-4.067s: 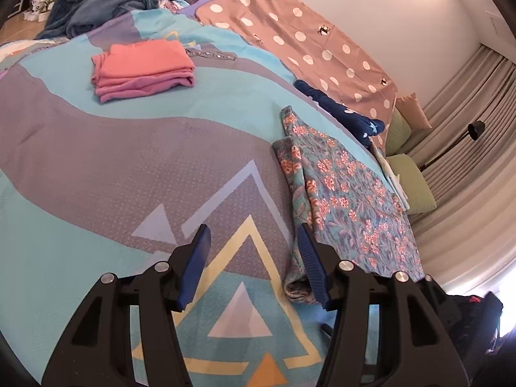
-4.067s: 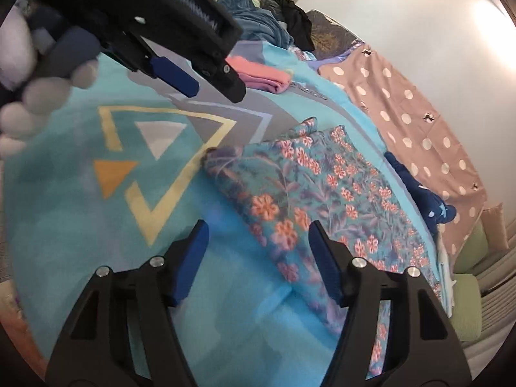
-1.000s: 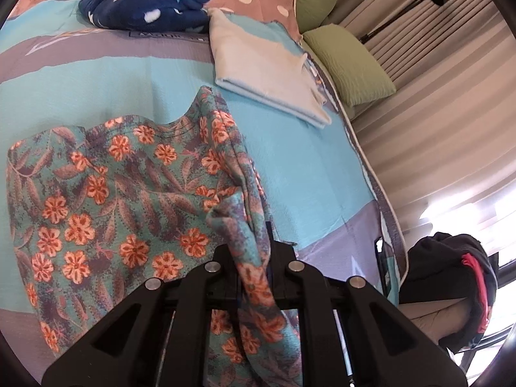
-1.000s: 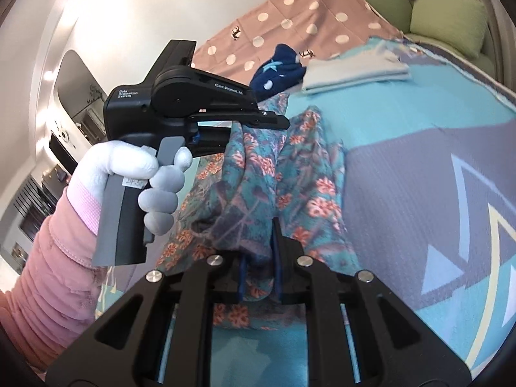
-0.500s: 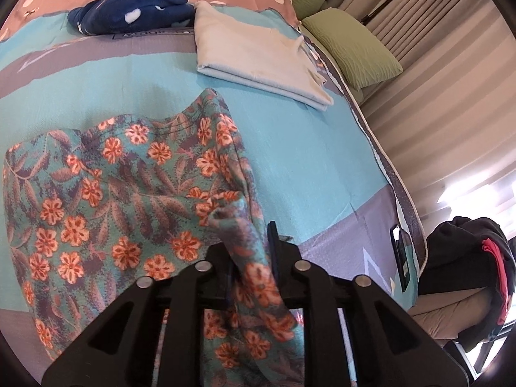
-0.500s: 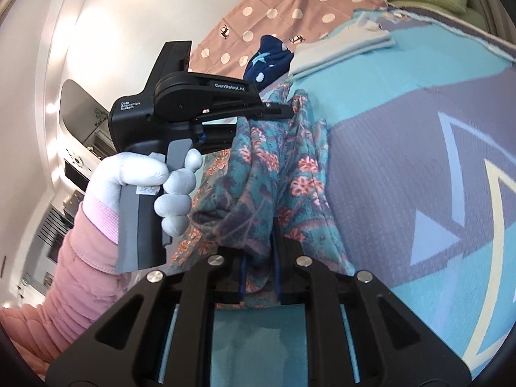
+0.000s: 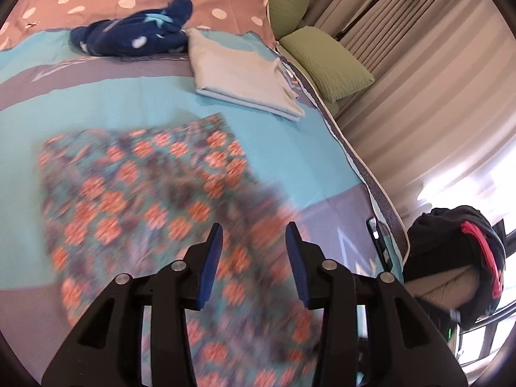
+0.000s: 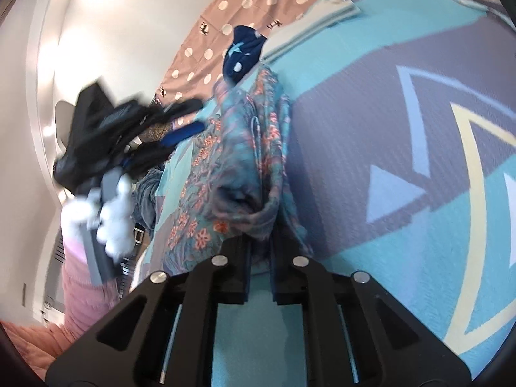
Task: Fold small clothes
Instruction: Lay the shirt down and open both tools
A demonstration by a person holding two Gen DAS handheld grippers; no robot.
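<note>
Left wrist view: left gripper [image 7: 254, 251], jaws just opened with nothing pinched, above the teal cotton garment with orange flowers [image 7: 145, 206], lying blurred on the turquoise-and-grey patterned bedspread [image 7: 129, 96]. Right gripper [image 8: 260, 254] clamps a bunched edge of that garment. One fold looks laid; more remain. Pale blue folded cloth [image 7: 242, 74] already done; crumpled navy star-print piece [image 7: 129, 37] unfolded.

a bed [image 7: 290, 148] in a turquoise-and-grey cover bears a floral garment [image 7: 145, 200], a folded pale cloth [image 7: 238, 74] and a navy bundle [image 7: 135, 34].
</note>
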